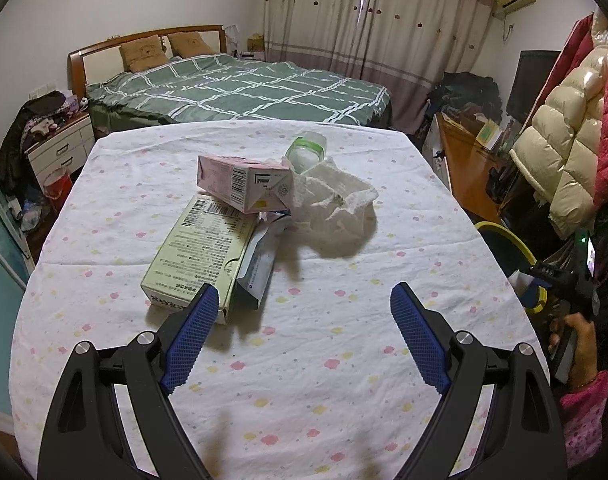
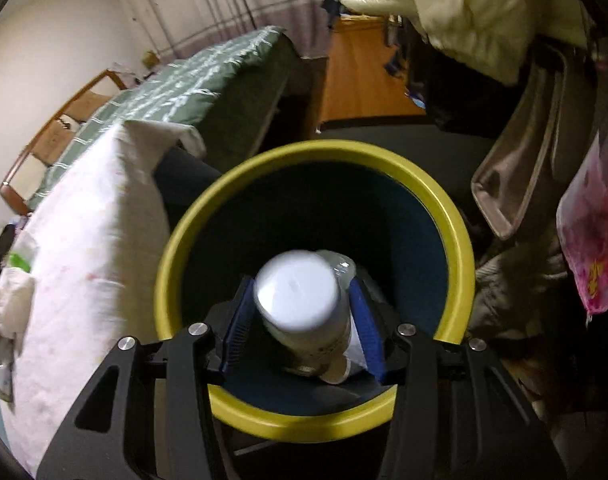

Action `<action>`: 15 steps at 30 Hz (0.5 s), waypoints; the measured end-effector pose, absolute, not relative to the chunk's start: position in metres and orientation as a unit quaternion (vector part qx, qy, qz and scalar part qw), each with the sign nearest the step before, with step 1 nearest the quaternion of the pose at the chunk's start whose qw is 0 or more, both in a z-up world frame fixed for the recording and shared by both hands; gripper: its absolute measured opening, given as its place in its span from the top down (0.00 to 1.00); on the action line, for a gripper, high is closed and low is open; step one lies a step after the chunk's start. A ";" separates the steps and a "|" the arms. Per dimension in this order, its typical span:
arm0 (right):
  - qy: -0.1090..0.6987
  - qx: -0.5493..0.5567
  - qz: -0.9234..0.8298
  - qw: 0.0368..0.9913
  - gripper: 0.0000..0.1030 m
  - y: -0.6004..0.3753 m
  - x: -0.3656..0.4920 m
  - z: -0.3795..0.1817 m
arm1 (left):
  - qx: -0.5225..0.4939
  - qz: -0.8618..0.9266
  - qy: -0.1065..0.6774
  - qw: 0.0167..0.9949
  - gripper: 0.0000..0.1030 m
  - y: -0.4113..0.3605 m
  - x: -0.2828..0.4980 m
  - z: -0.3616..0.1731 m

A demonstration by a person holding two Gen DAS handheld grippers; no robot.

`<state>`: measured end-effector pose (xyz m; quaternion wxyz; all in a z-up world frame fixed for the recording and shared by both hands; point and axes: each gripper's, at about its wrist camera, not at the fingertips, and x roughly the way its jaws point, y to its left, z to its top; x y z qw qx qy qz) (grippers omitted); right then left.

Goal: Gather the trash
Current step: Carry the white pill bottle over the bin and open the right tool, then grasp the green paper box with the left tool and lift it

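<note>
Through the left wrist camera I am looking along the left gripper (image 1: pixel 304 300), which is hanging over the floral tablecloth (image 1: pixel 344 360) with its jaws spread wide and nothing between them. The remaining trash is lying in a loose heap near the middle of the table: a pink carton (image 1: pixel 243 184) is resting on top of a pale green box (image 1: pixel 199 252), a blue-and-white packet (image 1: pixel 259 264) is wedged along that box's right side, a crumpled white wrapper (image 1: pixel 336 200) is sitting just to the right, and a small clear bottle with a green band (image 1: pixel 306 150) is lying behind it. I am judging the cartons to be empty, light and stiff along their edges, so I would be pinching the green box across its narrow end, which is nearest the left finger (image 1: pixel 191 336). The wrapper looks soft and would crush, so I would be bunching it at a fold.

Through the right wrist camera I am seeing the right gripper (image 2: pixel 299 320) poised over the mouth of the yellow-rimmed bin (image 2: pixel 456 240) beside the table. A white-capped plastic bottle (image 2: pixel 299 300) is sitting between the blue pads, blurred; I cannot tell whether the pads are pressing on it or letting it slip. It looks smooth, light and slippery, so I would be gripping its round body, not the cap.
</note>
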<state>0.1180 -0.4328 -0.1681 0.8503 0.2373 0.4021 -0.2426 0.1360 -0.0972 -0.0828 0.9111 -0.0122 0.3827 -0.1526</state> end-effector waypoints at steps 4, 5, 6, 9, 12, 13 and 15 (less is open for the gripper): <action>0.392 0.214 -0.251 0.859 0.43 -0.425 0.115 -0.159 | -0.011 -0.154 0.386 0.909 0.16 -0.100 0.137 -0.084; 0.389 0.211 -0.251 0.861 0.42 -0.421 0.115 -0.155 | -0.011 -0.155 0.386 0.909 0.16 -0.101 0.137 -0.085; 0.383 0.205 -0.251 0.865 0.42 -0.417 0.113 -0.150 | -0.011 -0.154 0.386 0.909 0.16 -0.101 0.138 -0.085; 0.368 0.186 -0.250 0.876 0.37 -0.402 0.108 -0.137 | -0.011 -0.147 0.387 0.910 0.16 -0.099 0.139 -0.085; 0.357 0.171 -0.242 0.886 0.36 -0.386 0.105 -0.128 | -0.014 -0.135 0.384 0.913 0.16 -0.091 0.142 -0.084; 0.356 0.170 -0.240 0.887 0.36 -0.385 0.106 -0.127 | -0.014 -0.127 0.382 0.915 0.16 -0.089 0.144 -0.083; 0.354 0.167 -0.230 0.891 0.36 -0.378 0.106 -0.124 | -0.017 -0.116 0.381 0.917 0.16 -0.084 0.149 -0.082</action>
